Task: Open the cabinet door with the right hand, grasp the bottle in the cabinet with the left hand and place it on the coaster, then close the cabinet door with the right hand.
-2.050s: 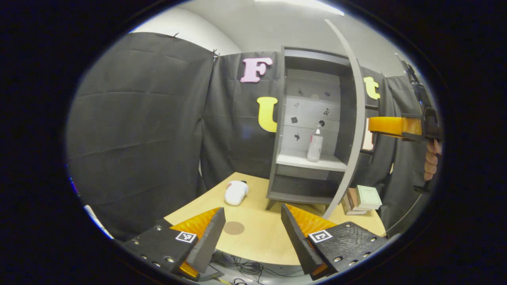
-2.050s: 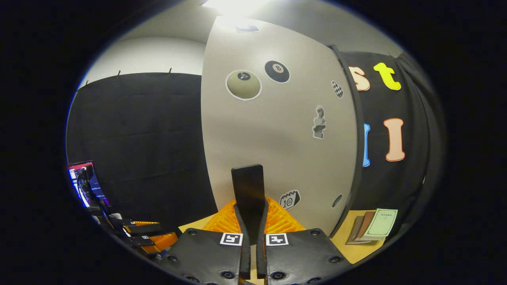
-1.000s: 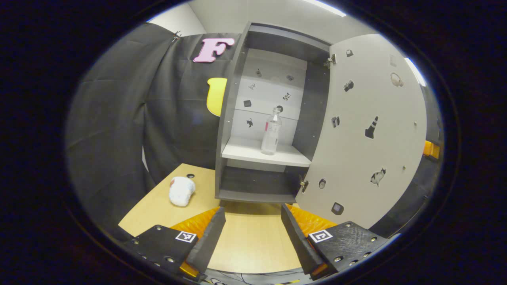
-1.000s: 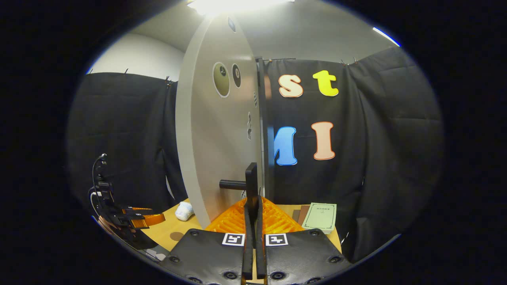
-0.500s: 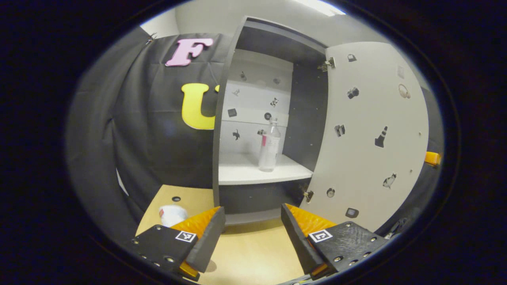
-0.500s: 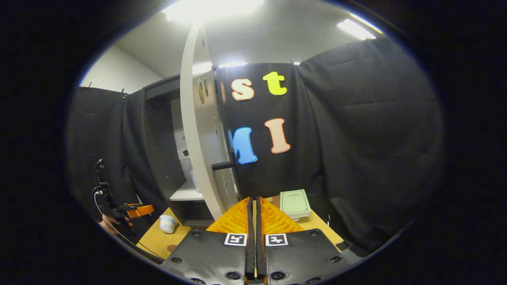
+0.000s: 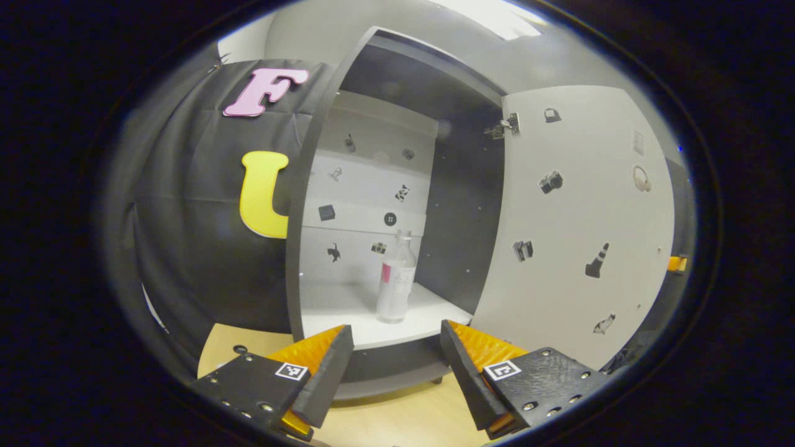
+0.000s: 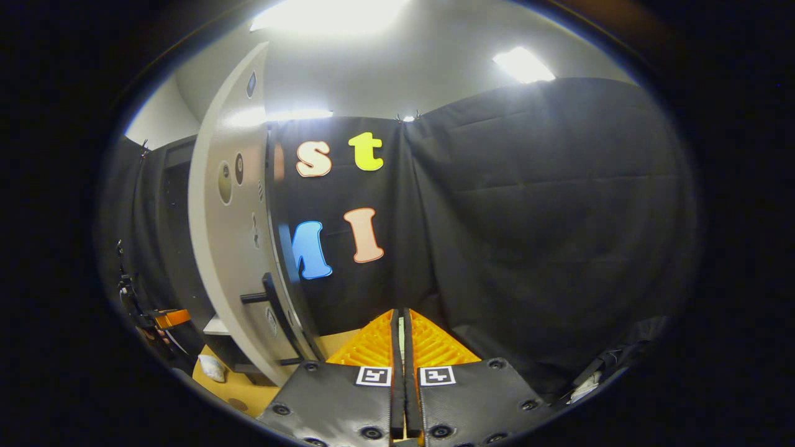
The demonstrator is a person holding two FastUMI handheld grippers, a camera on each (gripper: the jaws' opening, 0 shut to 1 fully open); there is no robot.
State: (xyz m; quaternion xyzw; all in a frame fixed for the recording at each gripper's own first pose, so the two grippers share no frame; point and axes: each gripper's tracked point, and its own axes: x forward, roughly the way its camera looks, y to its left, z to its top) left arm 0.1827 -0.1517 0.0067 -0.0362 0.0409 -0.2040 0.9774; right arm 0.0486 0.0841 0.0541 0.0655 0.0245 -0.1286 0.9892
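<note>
The cabinet [image 7: 459, 205] now looms far larger in the left gripper view than it did a second ago, its white shelf [image 7: 348, 316] risen to just above the fingers: the approach to the bottle is well under way. The cabinet door [image 7: 584, 223] stands swung wide to the right, and in the right gripper view its black handle [image 8: 270, 298] sits off to the left, well apart from the right gripper [image 8: 400, 366], which half a second ago was close beside it and a second ago clamped on it. So the opening step looks finished (the door has been let go), and the fetch is the step in hand.

The left gripper [image 7: 391, 354] has its fingers spread wide, with the clear bottle [image 7: 396, 279] upright on the shelf between and beyond them, untouched. The right gripper's fingers are pressed together on nothing.

Room to move: the bottle stands nearer the dark right inner wall than the left upright, so the right finger has the tighter side. The shelf's front edge lies just ahead of the fingertips. The coaster on the desk [image 7: 404, 422] is out of sight here.
</note>
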